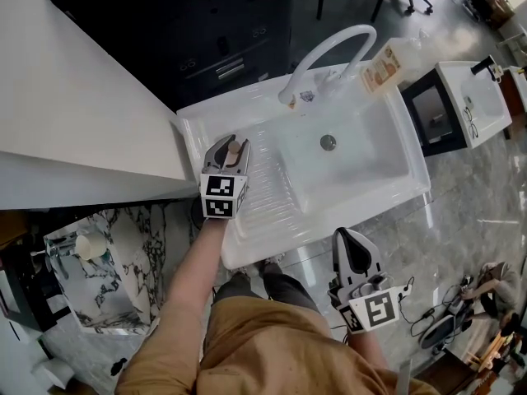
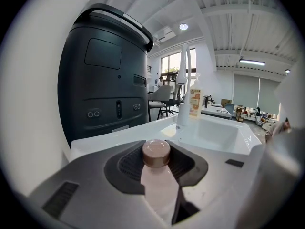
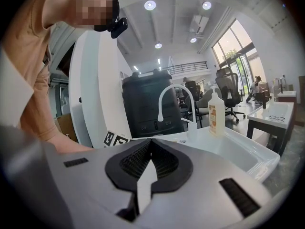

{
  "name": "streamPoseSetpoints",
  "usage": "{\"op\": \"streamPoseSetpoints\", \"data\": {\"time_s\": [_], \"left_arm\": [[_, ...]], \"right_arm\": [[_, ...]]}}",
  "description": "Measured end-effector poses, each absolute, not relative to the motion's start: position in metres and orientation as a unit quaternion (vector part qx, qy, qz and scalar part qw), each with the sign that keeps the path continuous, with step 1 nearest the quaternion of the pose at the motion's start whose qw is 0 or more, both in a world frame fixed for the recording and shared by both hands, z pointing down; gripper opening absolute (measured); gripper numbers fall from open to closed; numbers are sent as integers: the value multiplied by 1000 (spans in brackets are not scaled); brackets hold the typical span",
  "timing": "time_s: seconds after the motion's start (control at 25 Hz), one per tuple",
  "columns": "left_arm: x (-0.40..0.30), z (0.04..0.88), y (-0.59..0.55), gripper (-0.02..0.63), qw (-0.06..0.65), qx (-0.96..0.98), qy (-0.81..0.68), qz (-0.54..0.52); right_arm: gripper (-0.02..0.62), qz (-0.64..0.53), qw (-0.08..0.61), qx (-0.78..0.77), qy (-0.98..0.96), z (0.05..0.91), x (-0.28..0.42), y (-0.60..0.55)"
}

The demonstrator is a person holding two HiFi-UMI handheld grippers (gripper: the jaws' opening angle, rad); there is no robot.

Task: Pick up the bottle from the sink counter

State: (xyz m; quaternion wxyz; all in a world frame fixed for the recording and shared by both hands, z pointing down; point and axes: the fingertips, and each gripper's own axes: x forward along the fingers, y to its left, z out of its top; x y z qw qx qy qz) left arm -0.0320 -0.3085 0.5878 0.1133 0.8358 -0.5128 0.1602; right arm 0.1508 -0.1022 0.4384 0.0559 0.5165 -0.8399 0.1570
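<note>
Our left claw (image 1: 227,150), centre-left, is clamped on the pink bottle (image 2: 157,178) over the desk (image 1: 272,212); our right claw (image 1: 349,242), lower right, is closed and empty; lifting clear remains, we judge.

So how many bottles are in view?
2. A small pink bottle is gripped in the left claw over the draining board; a taller labelled bottle stands on the sink rim beside the tap.

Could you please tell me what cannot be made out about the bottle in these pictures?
1. Base of the bottle: the left gripper covers all but the cap and upper body, in the head view and the left gripper view.
2. Whether it rests on the sink counter or is lifted: no view shows its underside.
3. Label print on the far soap bottle: too small.
</note>
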Motion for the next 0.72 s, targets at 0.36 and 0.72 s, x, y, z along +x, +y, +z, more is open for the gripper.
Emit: {"op": "streamPoseSetpoints", "data": {"time_s": [0.36, 0.72], "left_arm": [[-30, 565, -299, 124, 106, 841, -508, 152], [-29, 525, -288, 124, 89, 851, -501, 129]], "right_arm": [[3, 149, 52, 515, -843, 432, 148, -101], [3, 139, 44, 512, -847, 422, 145, -101]]}}
